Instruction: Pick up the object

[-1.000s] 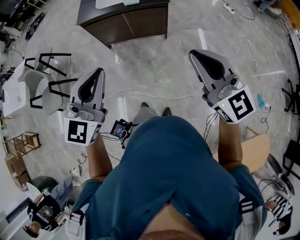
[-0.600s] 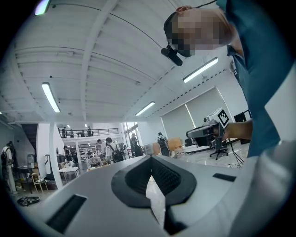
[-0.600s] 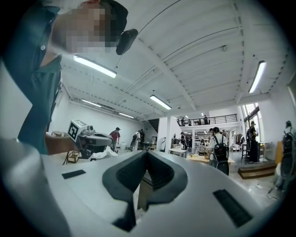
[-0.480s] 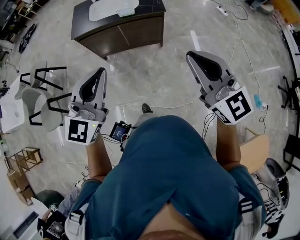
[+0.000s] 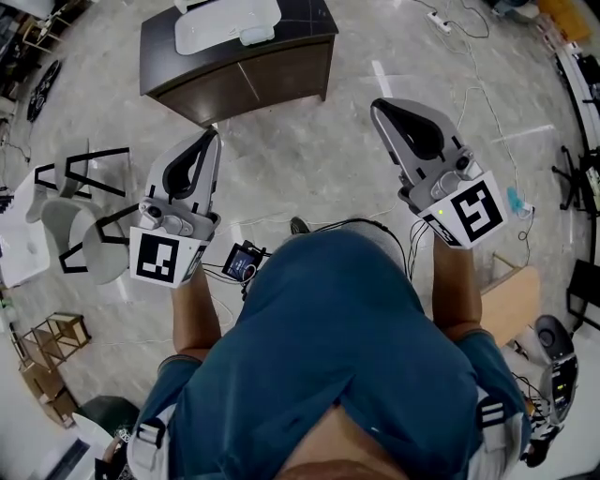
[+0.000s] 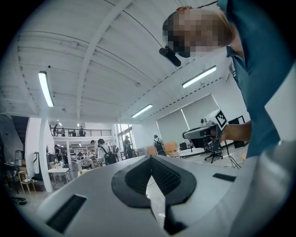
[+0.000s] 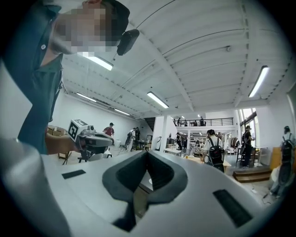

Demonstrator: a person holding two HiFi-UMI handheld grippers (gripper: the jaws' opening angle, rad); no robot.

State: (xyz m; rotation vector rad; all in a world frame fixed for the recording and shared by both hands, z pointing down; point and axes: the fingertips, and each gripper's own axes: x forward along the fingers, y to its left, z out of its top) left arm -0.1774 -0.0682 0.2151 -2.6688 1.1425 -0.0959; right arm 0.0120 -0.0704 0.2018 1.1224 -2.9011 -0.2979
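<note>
Sliding lower into the head view since a second ago, the dark brown wooden cabinet (image 5: pixel 253 75) is now showing more of its top. The left gripper (image 5: pixel 214 134) is reaching a little nearer to it than before. The right gripper (image 5: pixel 377 105) is keeping much the same place at the right.

Both grippers are pointing forward, away from the person's teal shirt (image 5: pixel 347 356), and hanging in the air above the grey marbled floor (image 5: pixel 309 159). In the left gripper view the two black-padded jaws are pressing together at their tips with nothing between them. In the right gripper view the jaws are likewise meeting tip to tip, gripping nothing.

A white flat tray-shaped object (image 5: pixel 220 28) is lying on the cabinet's top, with a smaller white piece (image 5: pixel 255 36) resting at its near edge. Which of them is the one to pick up I cannot tell. Both are lying well ahead of the grippers, nearer the left one, and neither gripper is touching them.

A small black device with a lit screen (image 5: pixel 242 261) is showing between the left forearm and the shirt, just beside the left gripper's marker cube. White shell chairs on black frames (image 5: pixel 80 230) are standing at the left, well apart from the cabinet.
</note>
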